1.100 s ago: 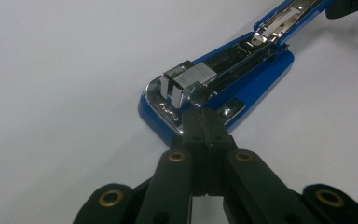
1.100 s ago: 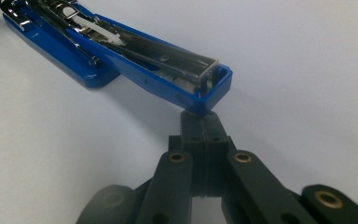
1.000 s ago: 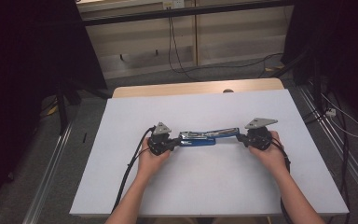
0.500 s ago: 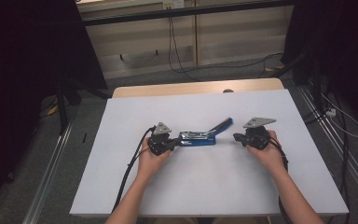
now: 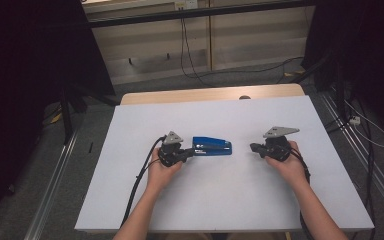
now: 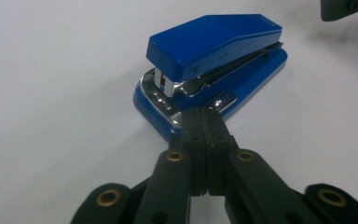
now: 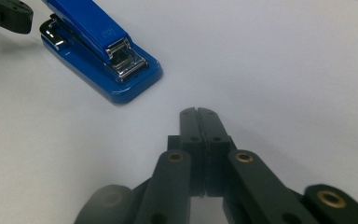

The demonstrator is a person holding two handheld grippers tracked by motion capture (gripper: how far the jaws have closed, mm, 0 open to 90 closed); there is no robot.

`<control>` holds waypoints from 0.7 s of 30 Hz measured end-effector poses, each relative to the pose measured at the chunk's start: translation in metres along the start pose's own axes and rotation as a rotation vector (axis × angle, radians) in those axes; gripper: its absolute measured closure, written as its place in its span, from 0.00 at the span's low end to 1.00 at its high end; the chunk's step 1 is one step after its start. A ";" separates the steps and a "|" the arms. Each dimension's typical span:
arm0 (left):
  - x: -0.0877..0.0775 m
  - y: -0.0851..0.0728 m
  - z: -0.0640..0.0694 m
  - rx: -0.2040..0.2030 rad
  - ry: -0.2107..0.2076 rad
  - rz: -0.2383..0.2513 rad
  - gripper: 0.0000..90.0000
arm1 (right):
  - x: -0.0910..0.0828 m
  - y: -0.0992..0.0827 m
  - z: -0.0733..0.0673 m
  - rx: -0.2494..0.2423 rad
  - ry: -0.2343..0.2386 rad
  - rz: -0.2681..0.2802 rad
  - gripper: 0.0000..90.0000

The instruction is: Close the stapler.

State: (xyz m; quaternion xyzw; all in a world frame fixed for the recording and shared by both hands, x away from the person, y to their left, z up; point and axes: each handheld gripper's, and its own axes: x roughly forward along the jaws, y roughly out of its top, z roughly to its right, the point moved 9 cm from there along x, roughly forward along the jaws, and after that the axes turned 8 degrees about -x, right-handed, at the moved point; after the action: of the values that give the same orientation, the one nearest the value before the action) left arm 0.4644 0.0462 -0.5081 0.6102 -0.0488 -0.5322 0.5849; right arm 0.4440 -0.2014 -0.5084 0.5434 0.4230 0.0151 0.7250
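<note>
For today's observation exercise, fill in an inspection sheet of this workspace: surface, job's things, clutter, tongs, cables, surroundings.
Surface: white table, bare apart from one item; wooden edge at the far side.
Job's things: blue stapler, lying closed on its base.
Clutter: nothing seen.
Tongs: left tongs shut, tips at the stapler's metal front end, whether they pinch it cannot be told; right tongs shut, apart from the stapler.
Cables: black cable trails from the left tongs toward the near edge; more cables lie on the floor.
Surroundings: dark curtains at both sides, metal rails on the floor.
</note>
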 end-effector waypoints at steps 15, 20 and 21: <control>-0.036 0.006 0.002 -0.067 -0.054 0.043 0.43 | -0.018 0.000 -0.021 0.009 0.037 0.026 0.54; -0.047 0.004 0.003 -0.037 -0.048 0.048 0.32 | -0.025 -0.002 -0.027 0.015 0.037 0.034 0.45; -0.050 0.004 0.004 -0.034 -0.047 0.051 0.30 | -0.027 -0.003 -0.029 0.016 0.043 0.034 0.44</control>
State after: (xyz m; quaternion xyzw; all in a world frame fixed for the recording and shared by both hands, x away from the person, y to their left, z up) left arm 0.4425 0.0763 -0.4748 0.5860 -0.0693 -0.5320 0.6073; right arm 0.4072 -0.1936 -0.4958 0.5561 0.4291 0.0357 0.7109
